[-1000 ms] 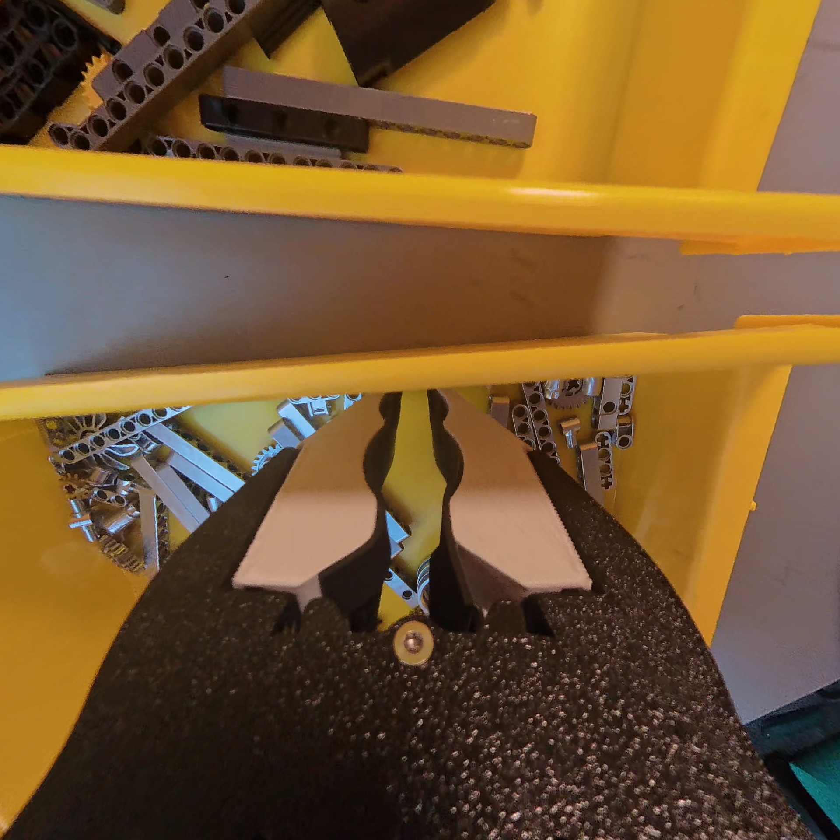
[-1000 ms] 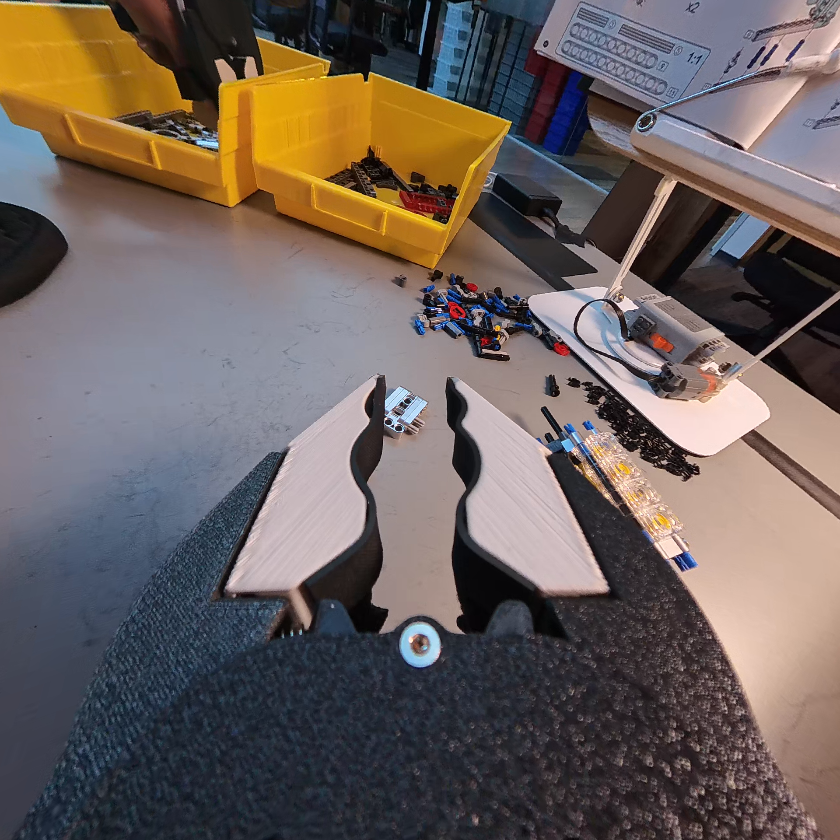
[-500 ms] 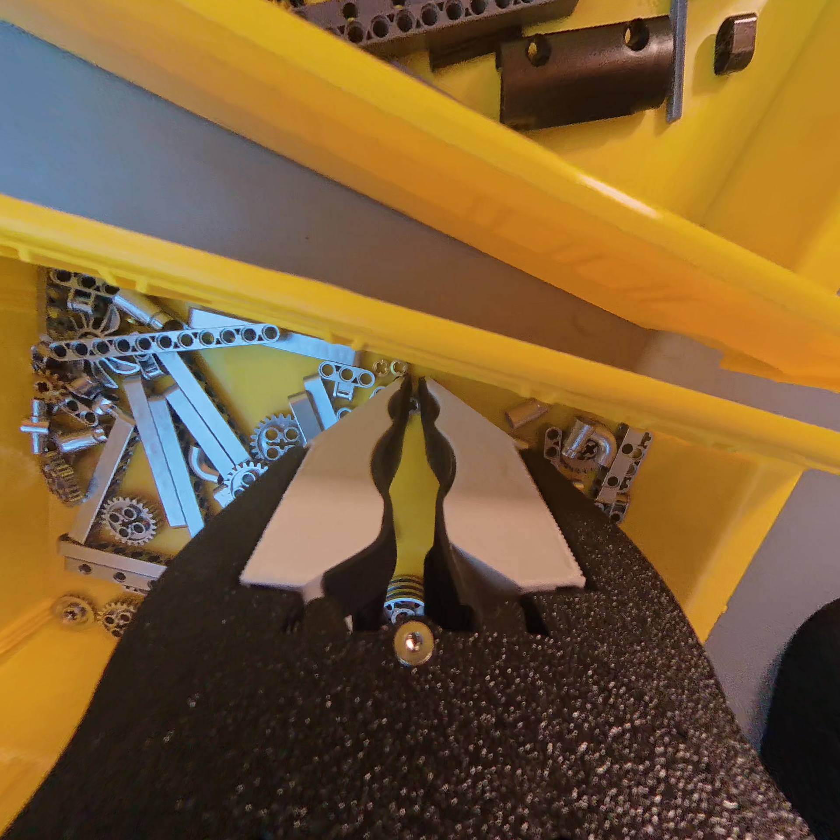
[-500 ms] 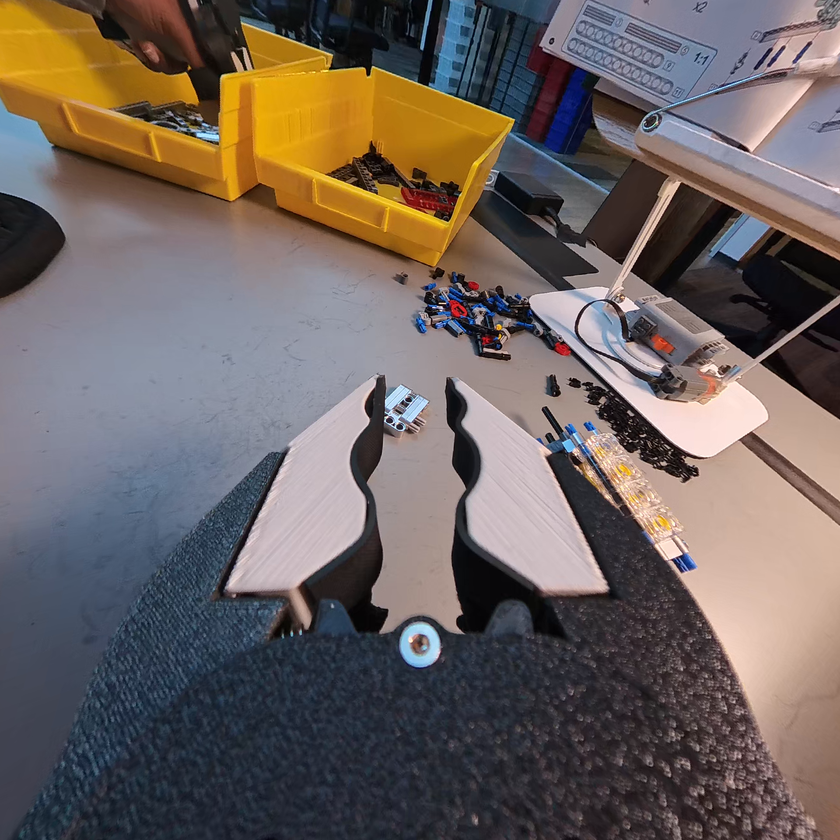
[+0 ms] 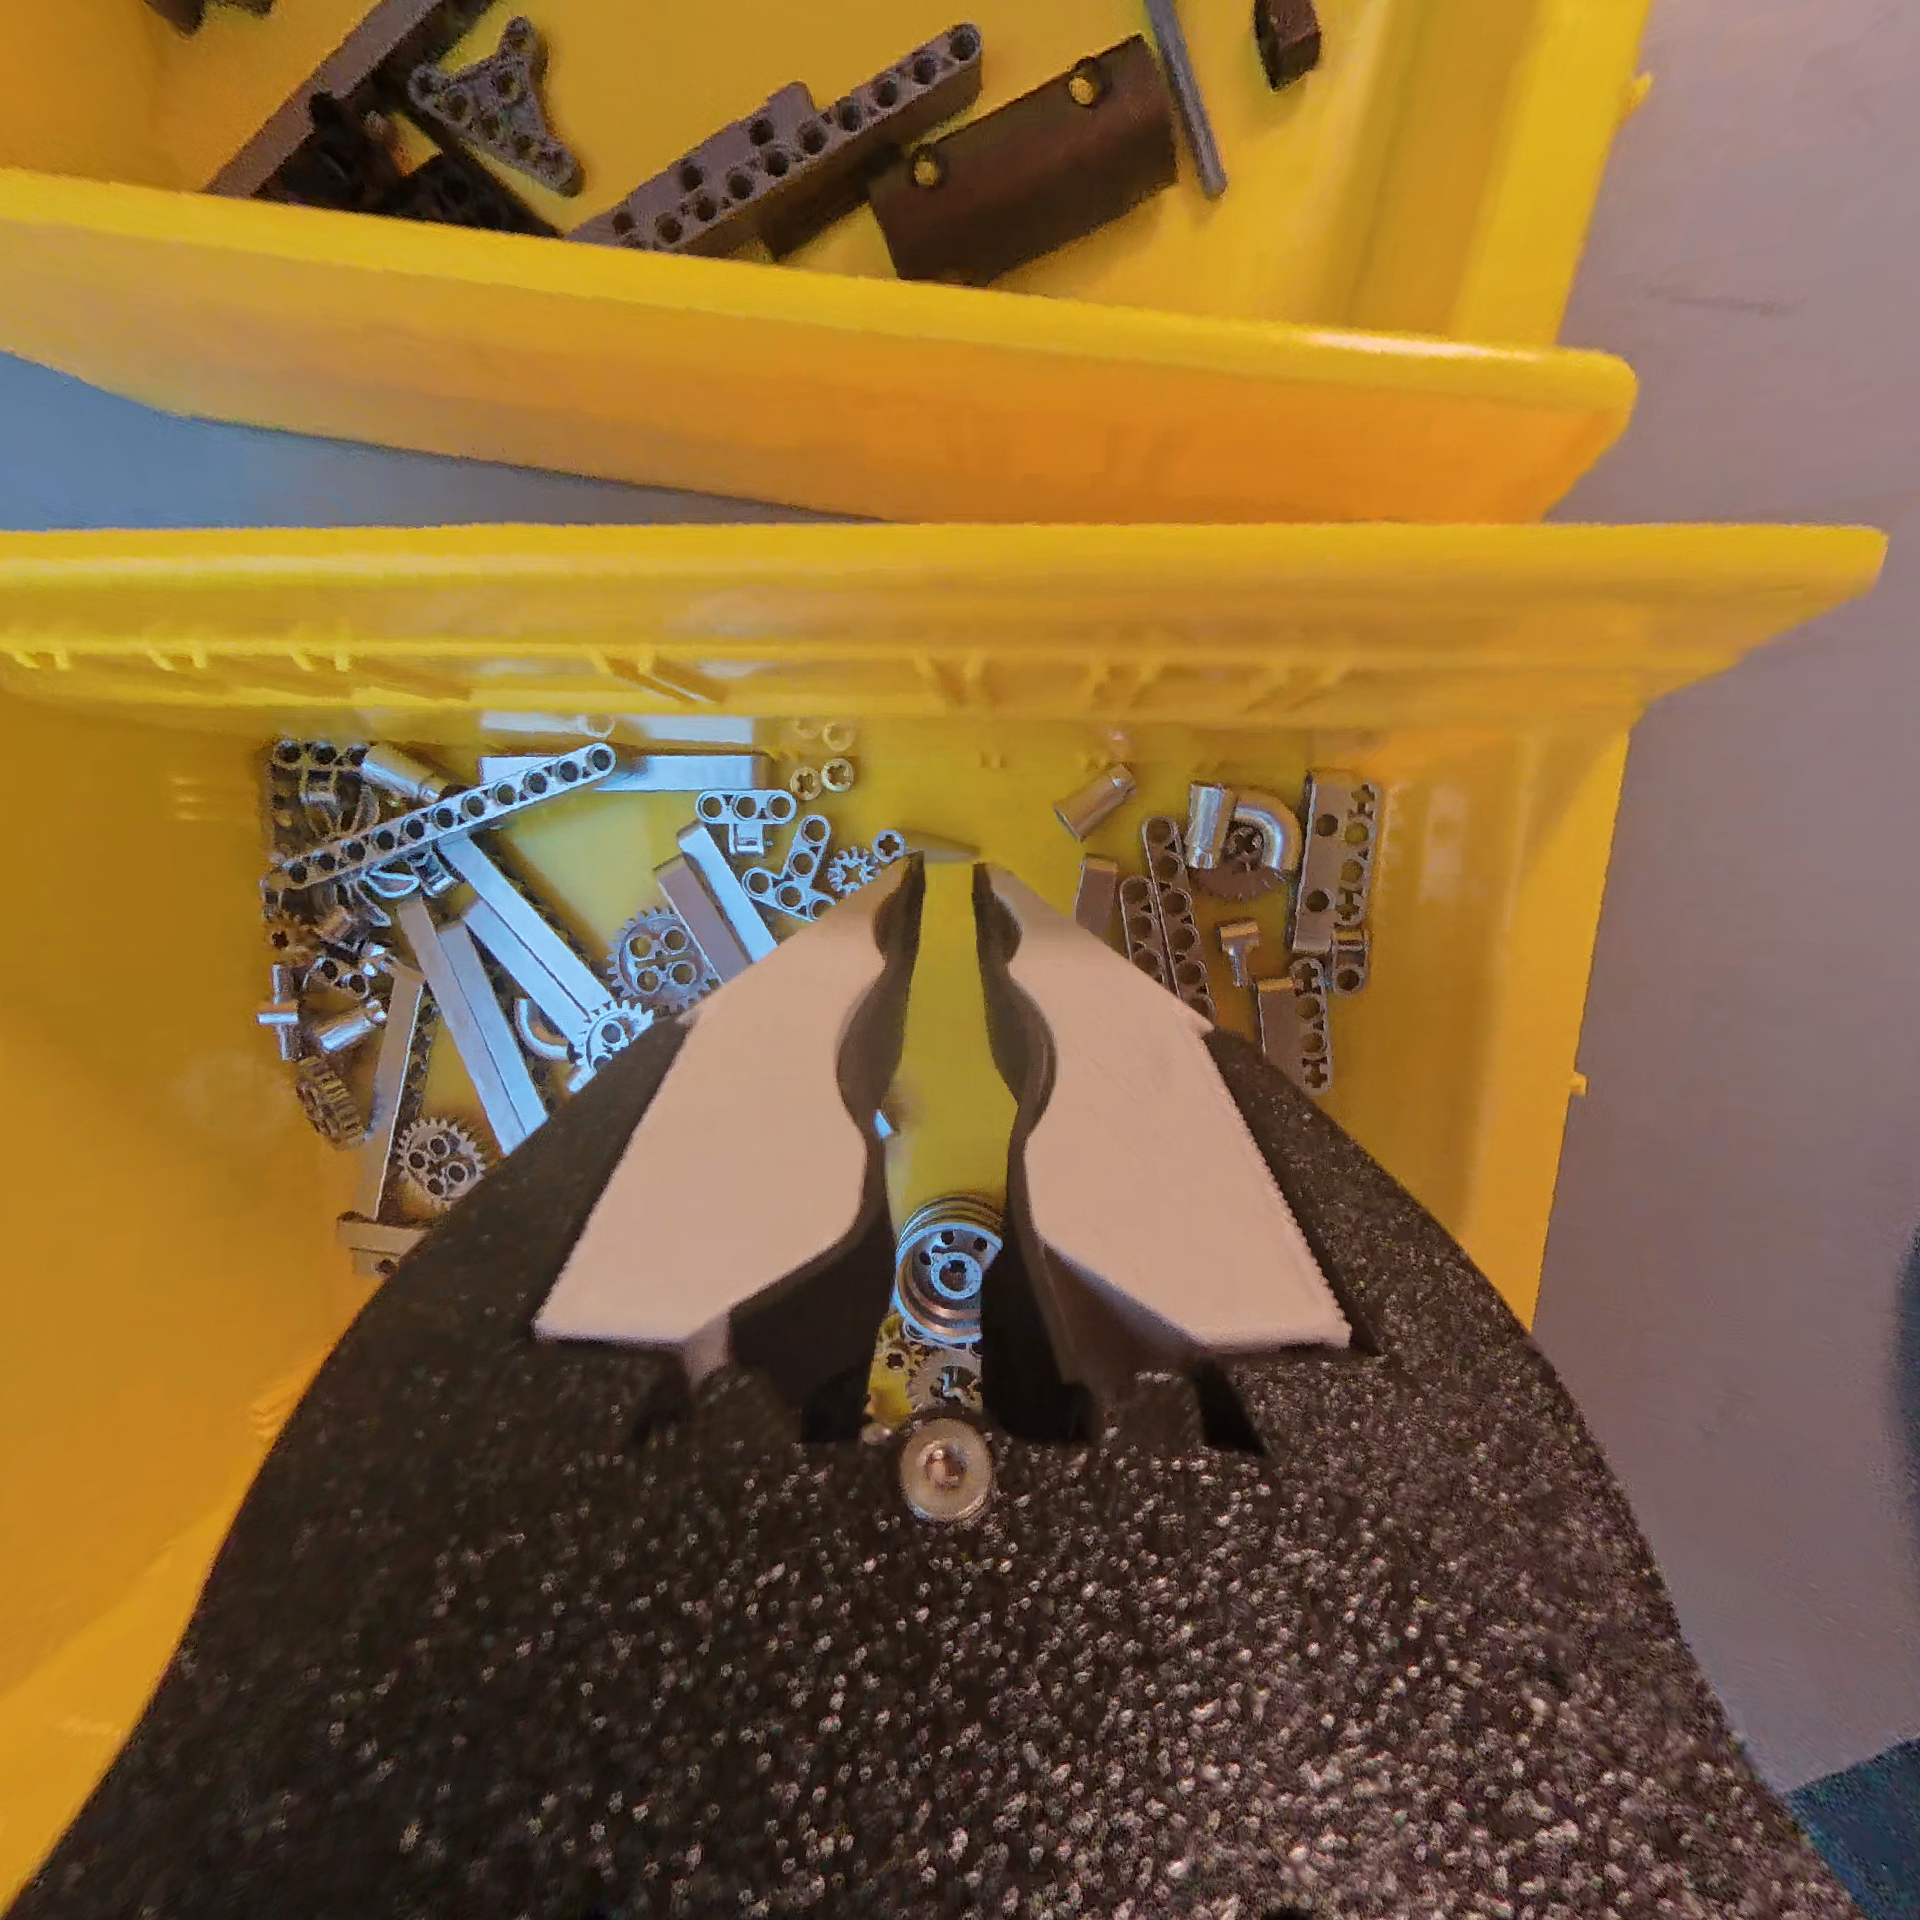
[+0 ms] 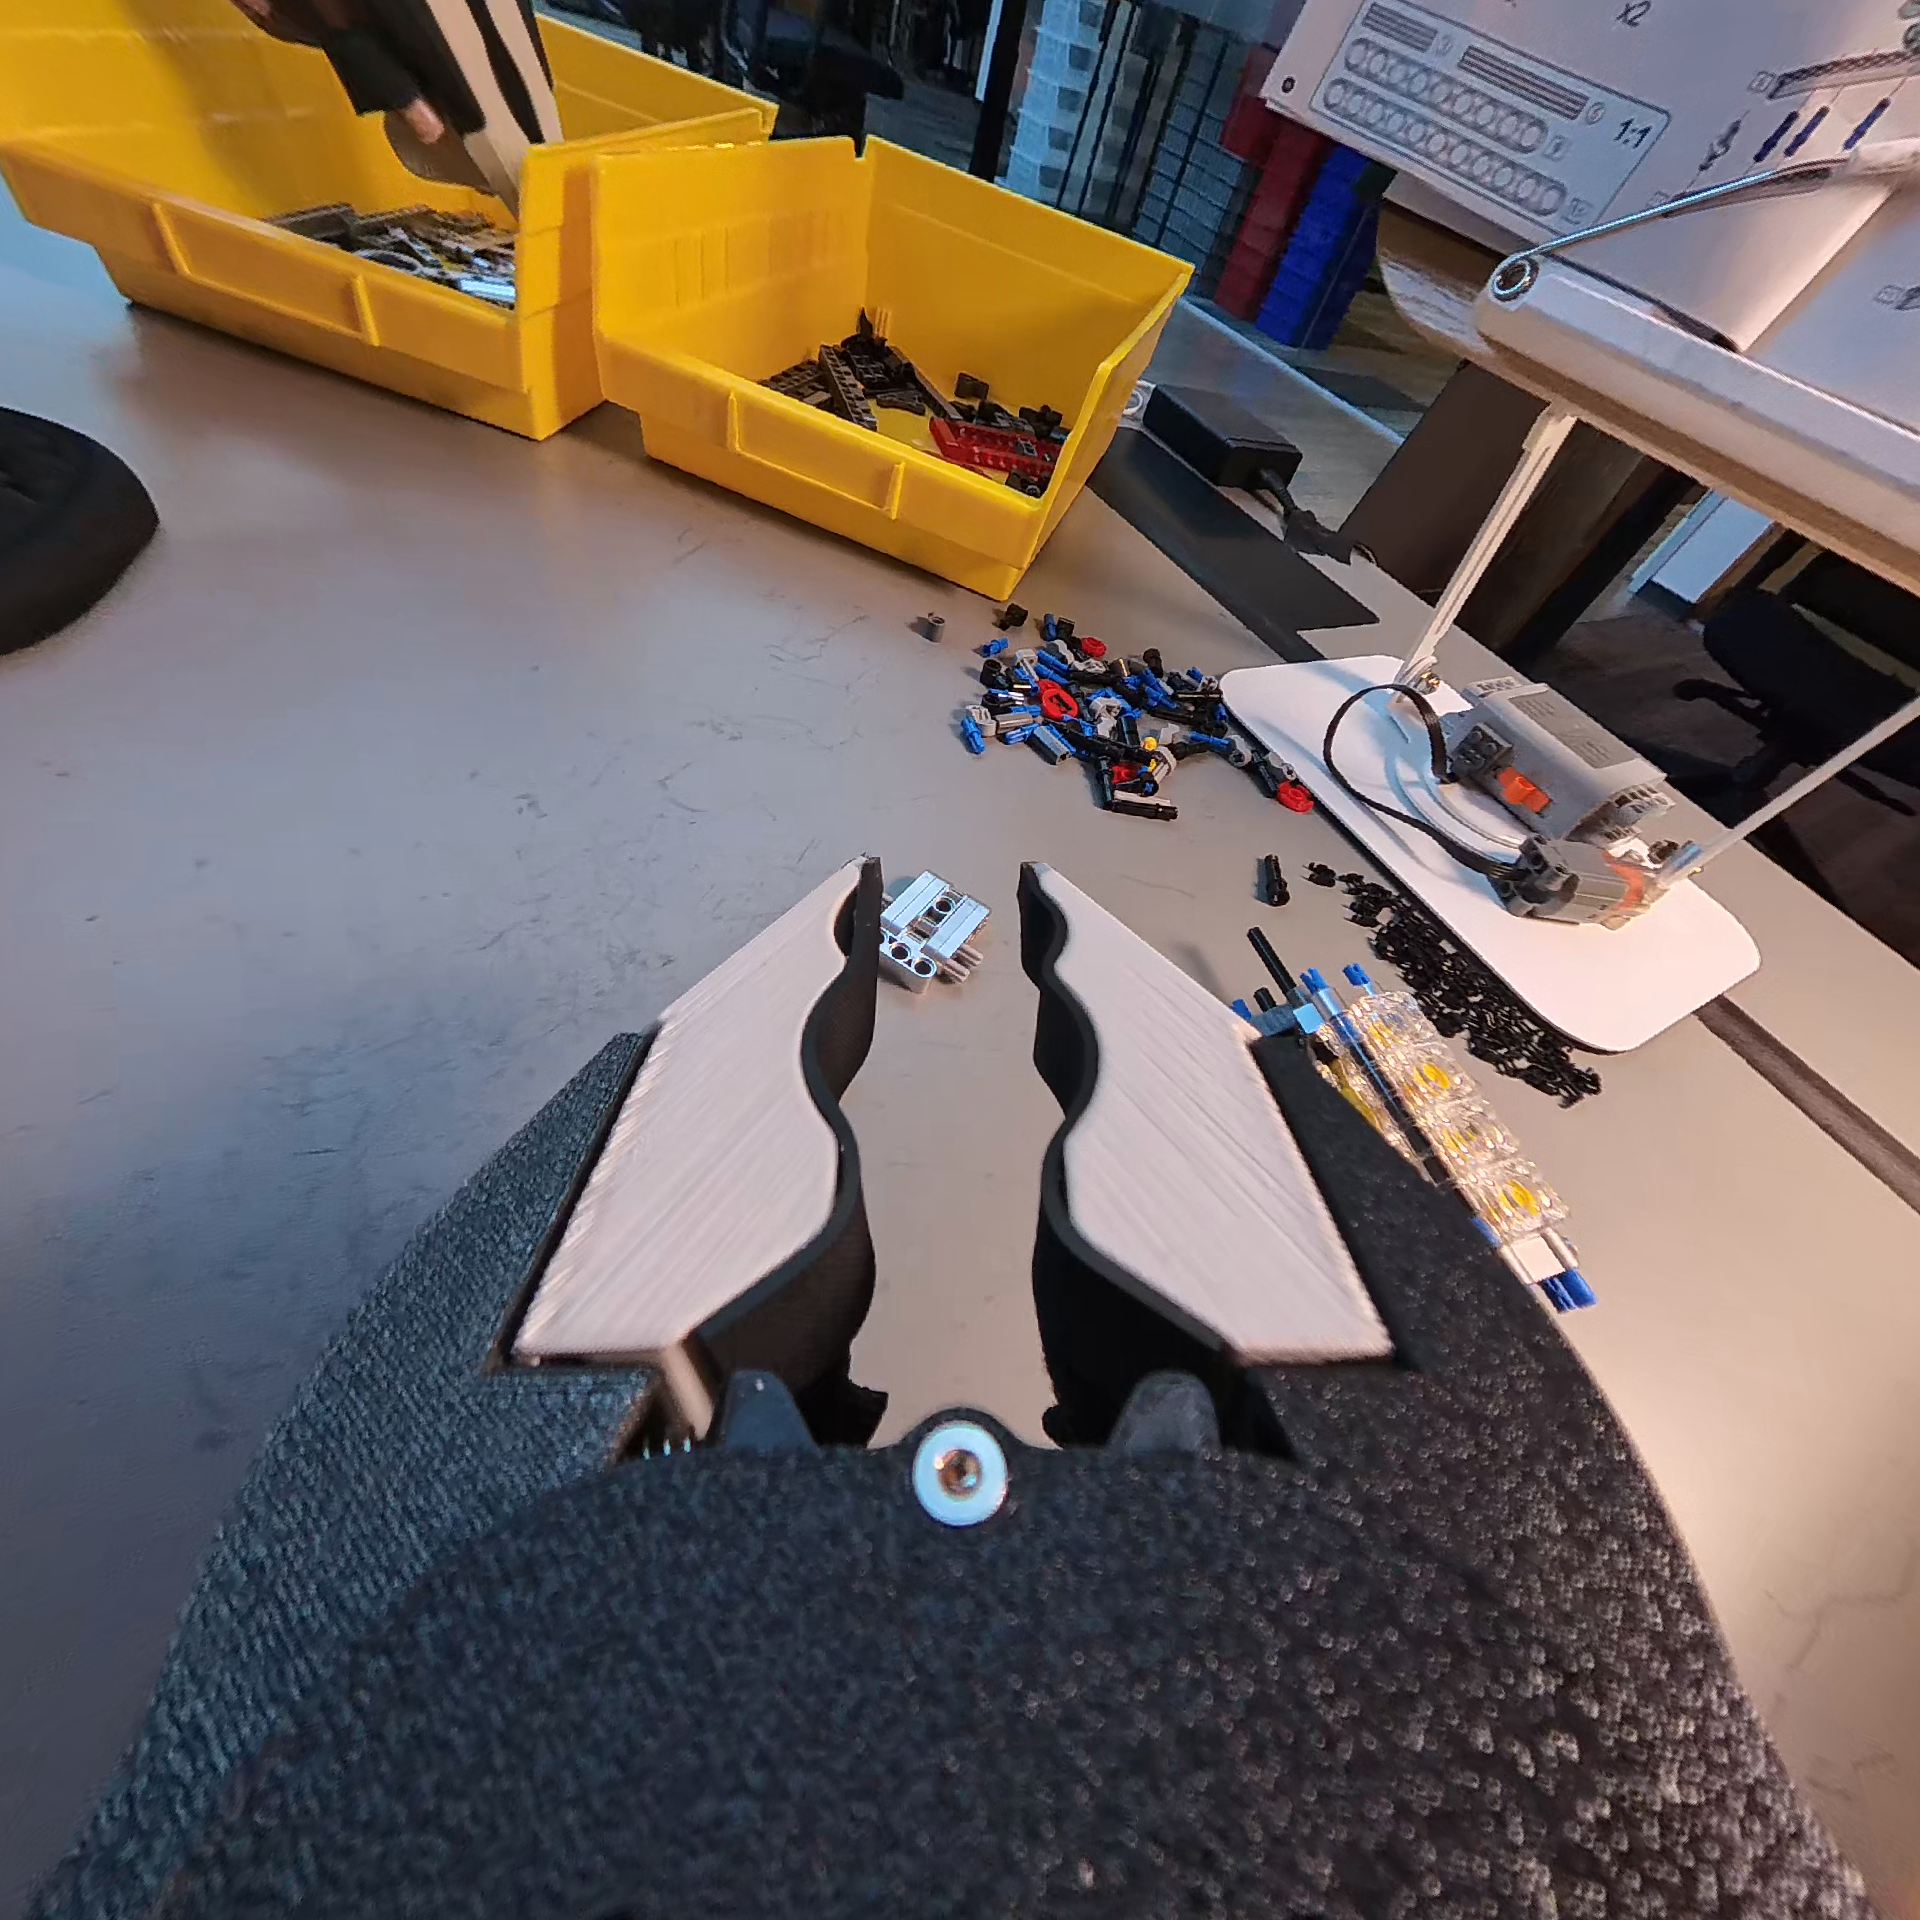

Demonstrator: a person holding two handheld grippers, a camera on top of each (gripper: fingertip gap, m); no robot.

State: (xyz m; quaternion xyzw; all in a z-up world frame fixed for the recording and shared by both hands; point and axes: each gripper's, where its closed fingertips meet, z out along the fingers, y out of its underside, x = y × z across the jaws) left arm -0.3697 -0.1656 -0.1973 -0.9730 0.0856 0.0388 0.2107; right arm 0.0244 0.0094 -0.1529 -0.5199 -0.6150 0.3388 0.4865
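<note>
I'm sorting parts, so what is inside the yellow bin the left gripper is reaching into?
The yellow bin holds light grey beams, gears and connectors. The left gripper covers the bin's near part.

My left gripper [image 5: 948, 878] points steeply down, its fingers a narrow slit apart with nothing between the tips – in the right view it shows far off, a hand [image 6: 400, 78] around it. My right gripper [image 6: 945, 878] sits low and level, fingers spread, empty.
</note>
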